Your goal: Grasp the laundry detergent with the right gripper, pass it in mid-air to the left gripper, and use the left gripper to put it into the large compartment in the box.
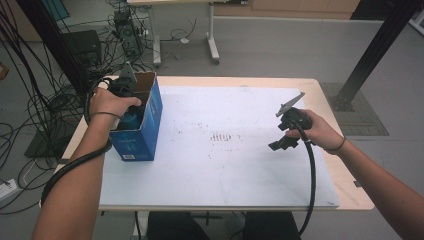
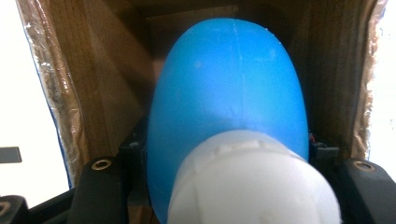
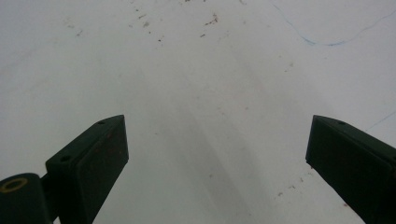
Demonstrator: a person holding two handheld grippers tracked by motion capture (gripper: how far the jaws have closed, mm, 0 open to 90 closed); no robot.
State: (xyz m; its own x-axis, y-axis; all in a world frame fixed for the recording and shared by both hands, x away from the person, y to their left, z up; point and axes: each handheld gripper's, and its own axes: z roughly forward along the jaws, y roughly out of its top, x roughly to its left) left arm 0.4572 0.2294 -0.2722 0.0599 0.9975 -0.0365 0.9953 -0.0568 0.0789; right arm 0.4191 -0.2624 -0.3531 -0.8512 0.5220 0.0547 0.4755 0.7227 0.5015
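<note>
Inside the open blue cardboard box (image 1: 137, 131), the blue bottle (image 2: 229, 88) with its white cap (image 2: 252, 182) sits pinched in the left claw (image 1: 131, 107). Well right of the box, the right claw (image 1: 281, 144) hangs spread over the white surface (image 1: 225, 170).

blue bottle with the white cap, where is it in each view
high view: the blue bottle is at the left, down in the open blue box, under the left gripper.
left gripper view: centre, cap nearest the camera, with the gripper shut on it and the box's brown walls around it.
right gripper view: not in it.
shared landmark: the white table mat.
</note>
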